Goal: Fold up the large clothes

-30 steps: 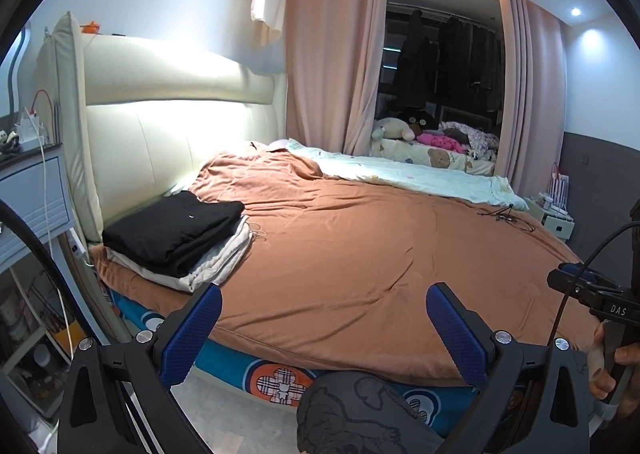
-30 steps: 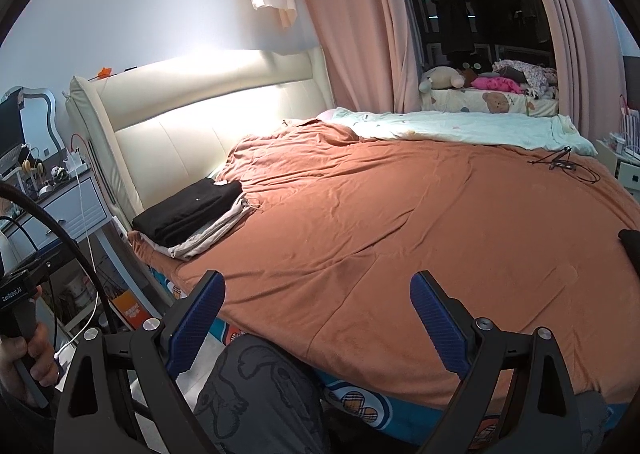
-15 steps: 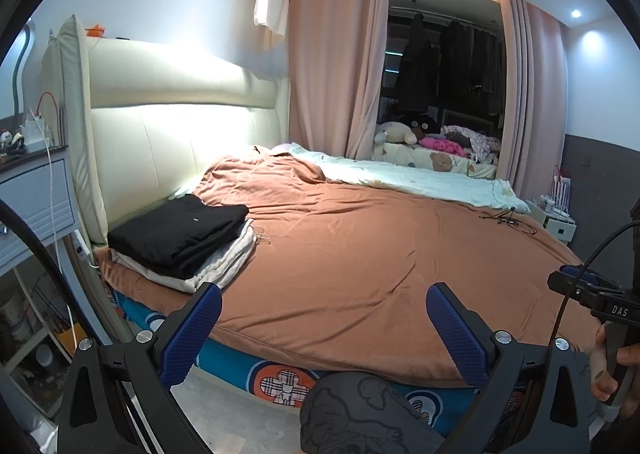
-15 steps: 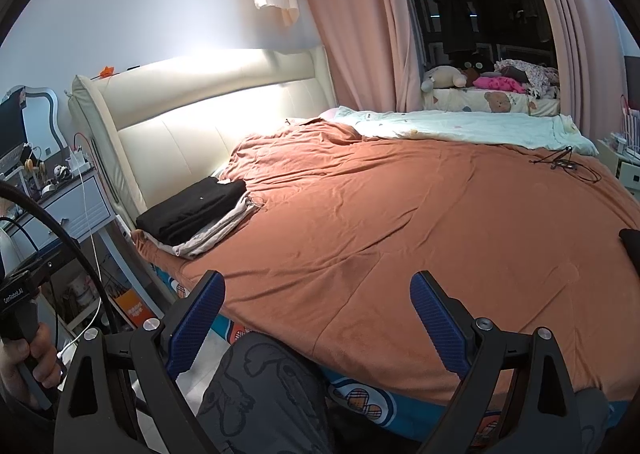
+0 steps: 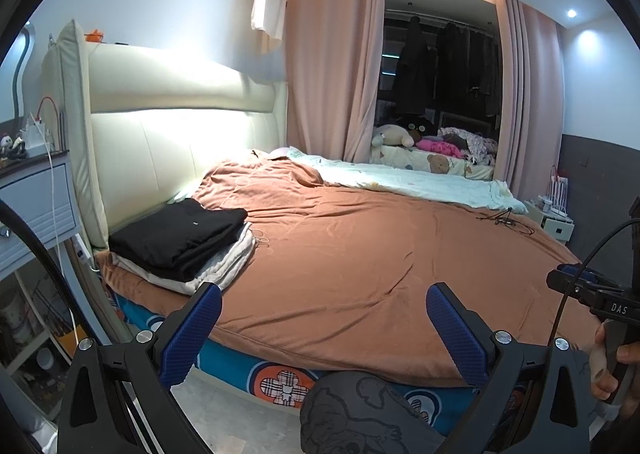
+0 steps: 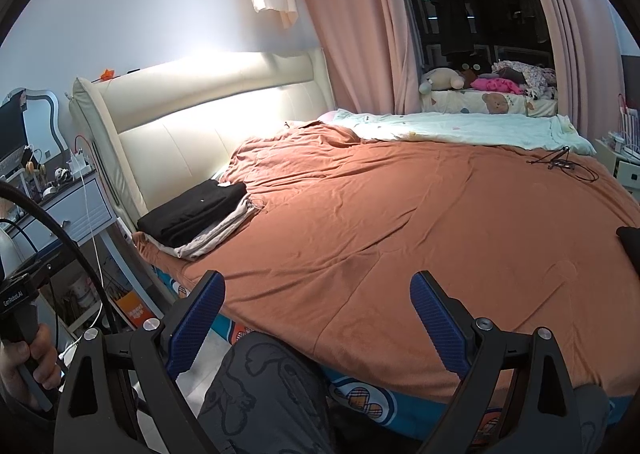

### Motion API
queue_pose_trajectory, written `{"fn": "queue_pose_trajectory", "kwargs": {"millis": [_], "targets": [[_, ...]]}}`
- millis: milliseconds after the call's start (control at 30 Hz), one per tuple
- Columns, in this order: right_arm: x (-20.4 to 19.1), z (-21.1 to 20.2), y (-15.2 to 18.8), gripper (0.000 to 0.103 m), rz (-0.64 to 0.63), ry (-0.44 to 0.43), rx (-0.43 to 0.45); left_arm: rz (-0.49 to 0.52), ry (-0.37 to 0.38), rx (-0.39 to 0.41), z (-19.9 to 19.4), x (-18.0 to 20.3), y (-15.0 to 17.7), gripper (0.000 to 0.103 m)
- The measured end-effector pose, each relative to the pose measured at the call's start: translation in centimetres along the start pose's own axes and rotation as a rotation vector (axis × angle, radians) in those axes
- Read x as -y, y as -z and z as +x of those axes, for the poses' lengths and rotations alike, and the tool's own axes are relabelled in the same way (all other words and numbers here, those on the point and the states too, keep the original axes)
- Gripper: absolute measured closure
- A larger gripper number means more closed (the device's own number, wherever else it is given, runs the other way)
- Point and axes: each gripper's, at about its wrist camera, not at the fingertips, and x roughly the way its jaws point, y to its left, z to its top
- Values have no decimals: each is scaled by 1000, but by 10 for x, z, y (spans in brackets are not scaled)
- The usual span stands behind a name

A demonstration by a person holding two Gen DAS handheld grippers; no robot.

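A folded black garment [image 5: 180,232] lies on a folded light grey one [image 5: 224,266] at the left end of the bed, by the headboard; the stack also shows in the right wrist view [image 6: 192,208]. A dark garment edge [image 6: 630,242] shows at the right rim of the bed. My left gripper [image 5: 322,318] is open and empty, held off the near edge of the bed. My right gripper [image 6: 316,308] is open and empty, also at the near edge. Both stand well apart from the stack.
An orange-brown sheet [image 5: 380,254] covers the bed. A pale green quilt [image 5: 400,182] lies along the far side. A cable [image 6: 560,164] lies at the far right. A nightstand [image 5: 32,198] stands left. My knee [image 5: 360,414] is below the grippers.
Both cameras have risen or tilted slightly, so the bed and the stack sit a little lower in view. Both grippers stay open and empty.
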Motion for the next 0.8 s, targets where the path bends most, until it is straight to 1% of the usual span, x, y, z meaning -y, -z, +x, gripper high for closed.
{"fn": "queue_pose_trajectory", "kwargs": {"millis": [800], "targets": [[-9, -14, 5, 10, -15, 14, 4, -10, 6, 30, -26, -10, 5, 0]]}}
